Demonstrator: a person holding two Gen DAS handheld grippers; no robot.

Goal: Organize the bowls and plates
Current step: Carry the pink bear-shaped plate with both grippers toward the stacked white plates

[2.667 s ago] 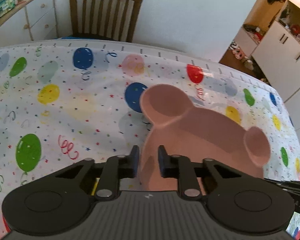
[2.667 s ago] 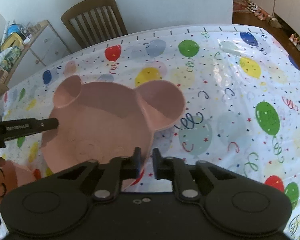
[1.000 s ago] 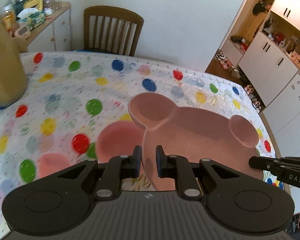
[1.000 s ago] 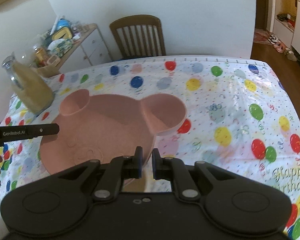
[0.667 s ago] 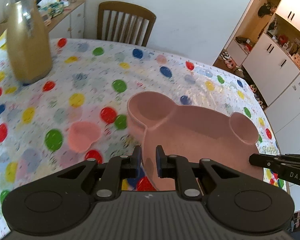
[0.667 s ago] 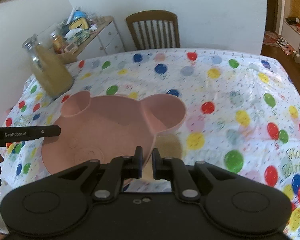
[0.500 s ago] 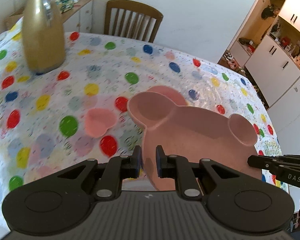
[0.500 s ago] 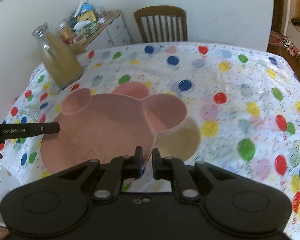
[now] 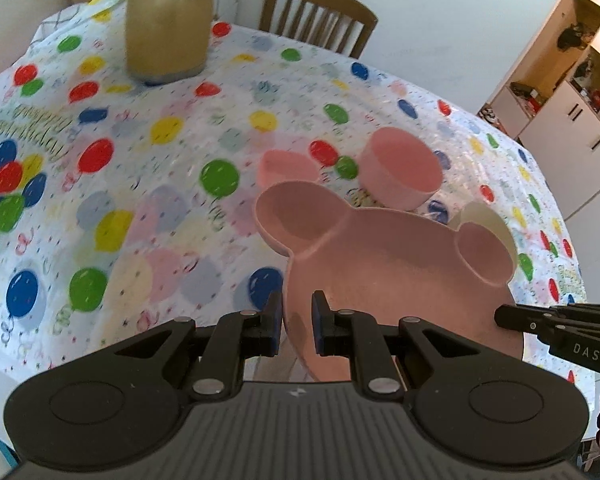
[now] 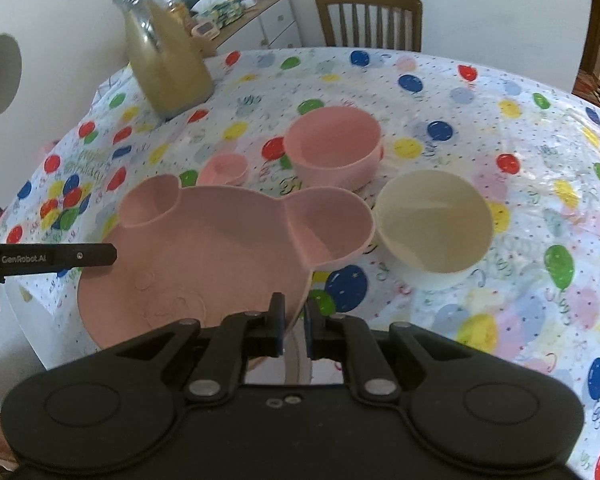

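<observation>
Two grippers hold a pink bear plate up over the party table.

The bear plate (image 10: 220,256) is in the air above the balloon tablecloth (image 10: 480,128), not touching it. The left gripper (image 9: 296,320) has its fingers pinched on one edge of the plate, and the right gripper (image 10: 294,320) has its fingers pinched on the other edge. The plate looks stiff and light, like plastic. It is wide and smooth, so I think it could tip or slip if only one side was held; the thin rim is the good place to grab. Past the plate sit a pink bowl (image 10: 334,146), a cream bowl (image 10: 434,224) and a small pink dish (image 10: 224,170). A big jug (image 10: 164,60) stands well apart, far back.
</observation>
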